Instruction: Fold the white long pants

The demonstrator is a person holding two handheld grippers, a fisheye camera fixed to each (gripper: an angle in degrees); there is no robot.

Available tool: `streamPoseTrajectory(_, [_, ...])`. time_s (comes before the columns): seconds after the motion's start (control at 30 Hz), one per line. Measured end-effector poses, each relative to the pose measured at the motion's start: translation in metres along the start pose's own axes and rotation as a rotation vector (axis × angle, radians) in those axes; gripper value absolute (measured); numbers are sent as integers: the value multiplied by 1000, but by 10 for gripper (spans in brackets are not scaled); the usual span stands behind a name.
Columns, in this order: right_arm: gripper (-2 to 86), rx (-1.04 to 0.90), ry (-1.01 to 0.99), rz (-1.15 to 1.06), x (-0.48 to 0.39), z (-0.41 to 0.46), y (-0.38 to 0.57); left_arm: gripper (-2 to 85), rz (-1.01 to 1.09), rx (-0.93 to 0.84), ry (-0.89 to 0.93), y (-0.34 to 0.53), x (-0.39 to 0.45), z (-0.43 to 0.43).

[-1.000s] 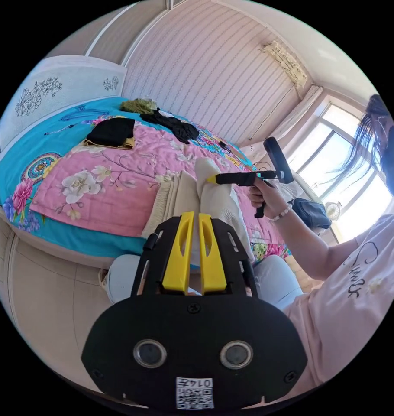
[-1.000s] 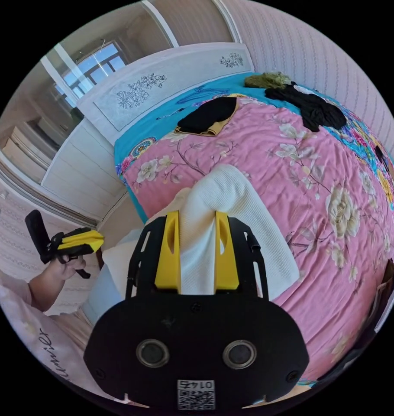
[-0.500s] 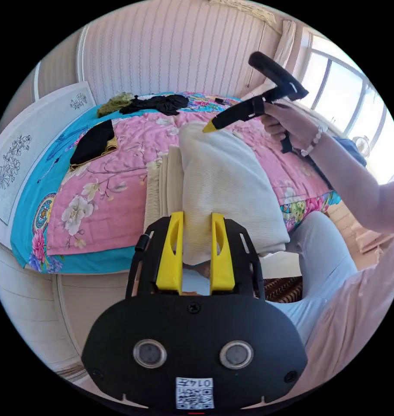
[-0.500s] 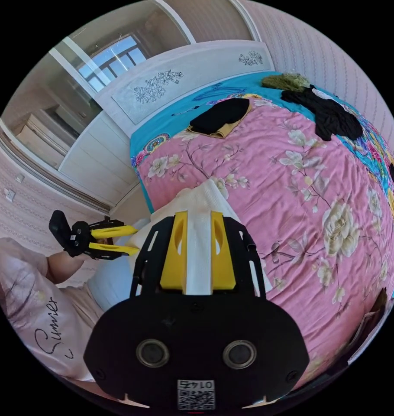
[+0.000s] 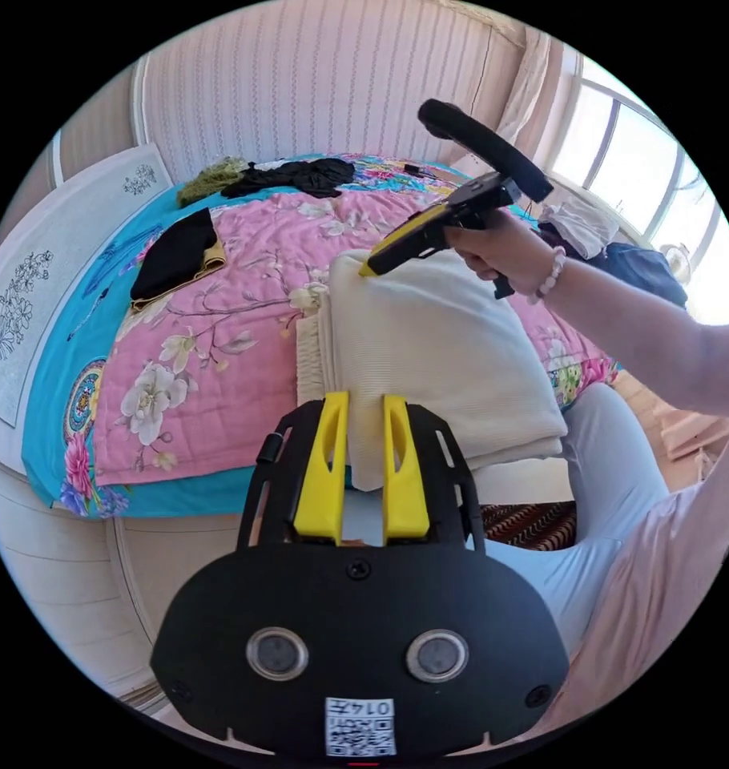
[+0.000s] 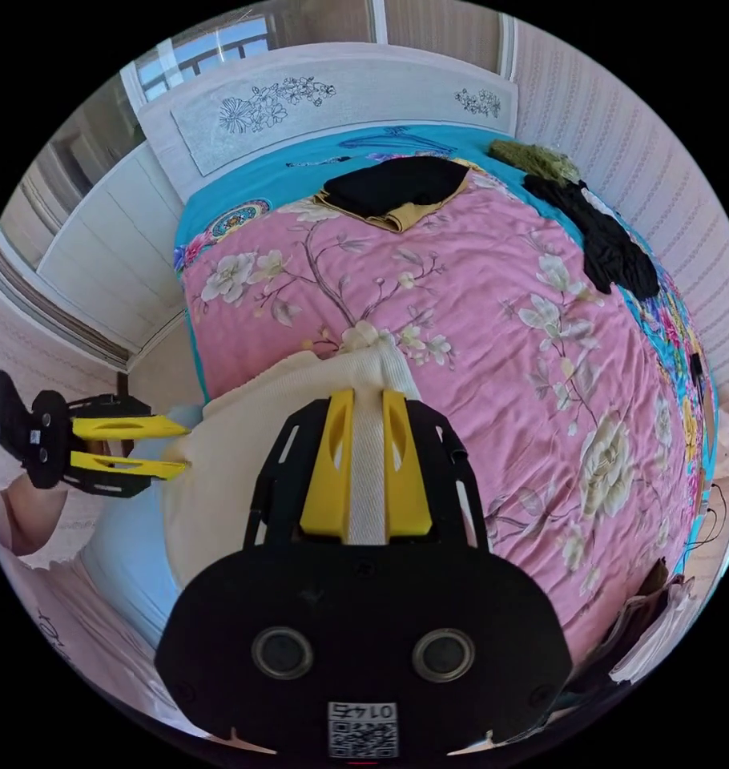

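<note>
Nearest in the left gripper view, the yellow-jawed left gripper (image 5: 360,465) is seen with its jaws parted, the near edge of the cream-white ribbed long pants (image 5: 436,360) lying between them, apparently not pinched, so a regrasp is judged to be in preparation. The pants are folded into a thick stack at the near edge of the pink floral quilted bed (image 5: 244,272), partly overhanging toward the person's lap. Farther on, the right gripper (image 6: 366,473) is clenched on the fold's far corner, presumably to keep the layers aligned. Beyond, a folded black garment (image 6: 392,186) and a loose black garment (image 6: 605,240) are set aside near the white headboard (image 6: 332,92).
</note>
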State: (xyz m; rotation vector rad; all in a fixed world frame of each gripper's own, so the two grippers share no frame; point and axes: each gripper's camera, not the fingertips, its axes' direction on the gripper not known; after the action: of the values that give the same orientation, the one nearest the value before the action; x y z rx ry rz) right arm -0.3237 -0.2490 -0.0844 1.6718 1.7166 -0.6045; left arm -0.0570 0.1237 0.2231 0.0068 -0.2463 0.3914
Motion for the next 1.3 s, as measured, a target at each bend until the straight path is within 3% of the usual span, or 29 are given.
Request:
streamPoseTrajectory(0.23, [85, 67, -39, 20, -18, -50, 58, 6, 93, 142, -40, -23, 28, -22])
streamPoseTrajectory(0.37, [85, -34, -110, 61, -30, -44, 119, -6, 148, 126, -37, -46, 39, 9])
streamPoseTrajectory(0.47, [82, -63, -140, 108, -43, -34, 164, -9, 190, 3, -75, -68, 36, 57])
streamPoseTrajectory(0.63, [75, -36, -72, 133, -54, -29, 191, -10, 181, -24, -62, -72, 26, 88])
streamPoseTrajectory(0.8, [46, -133, 70, 102, -54, 18, 186, -10, 225, -34, -109, -76, 28, 109])
streamPoseTrajectory(1.03, [49, -104, -97, 162, -16, 0, 216, -6, 123, 24, 95, -80, -16, 92])
streamPoseTrajectory(1.17, [95, 16, -117, 179, 7, -42, 245, 9, 75, 117, 139, -74, -45, 77])
streamPoseTrajectory(1.3, [168, 121, -141, 317, 54, -61, 277, 122, -57, 100, 193, -72, -100, 90])
